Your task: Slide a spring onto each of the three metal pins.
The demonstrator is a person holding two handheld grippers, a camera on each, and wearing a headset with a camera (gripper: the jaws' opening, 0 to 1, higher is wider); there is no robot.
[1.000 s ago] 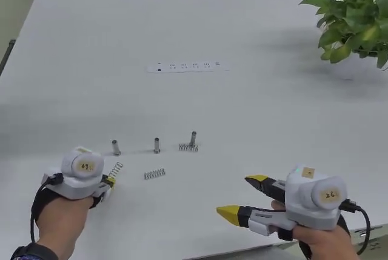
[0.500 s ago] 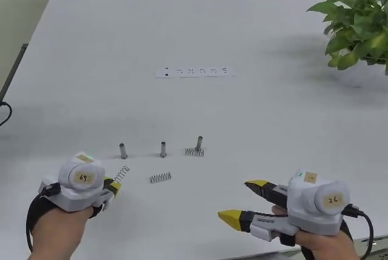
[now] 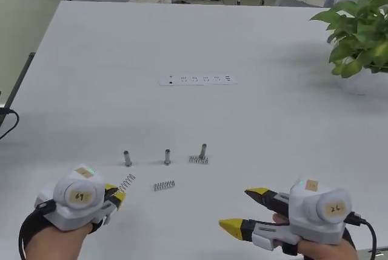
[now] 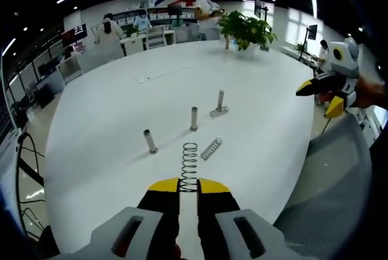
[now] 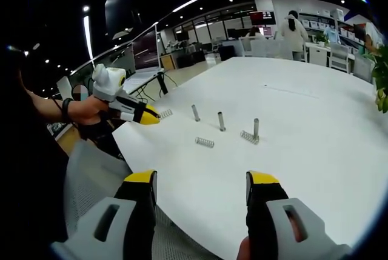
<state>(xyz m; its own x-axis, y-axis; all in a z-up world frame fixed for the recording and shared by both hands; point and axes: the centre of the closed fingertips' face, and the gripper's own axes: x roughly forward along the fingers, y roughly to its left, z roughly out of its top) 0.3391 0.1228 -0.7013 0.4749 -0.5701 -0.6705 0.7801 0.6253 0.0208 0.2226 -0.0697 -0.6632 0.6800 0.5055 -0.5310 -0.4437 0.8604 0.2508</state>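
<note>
White table (image 3: 273, 126), silver pins (image 3: 167, 156), yellow-tipped fingers (image 3: 233, 228), green plant (image 3: 361, 26)

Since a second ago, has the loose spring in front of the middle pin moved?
No. The loose spring lies just as near the middle pin; only the camera shifted.

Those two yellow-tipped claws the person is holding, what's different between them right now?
The left claw is closed, pinching a spring by its end; the right claw is wide open and holds nothing. The left claw sits near the three pins; the right claw is farther off to the side. Both have yellow tips and white bodies.
</note>
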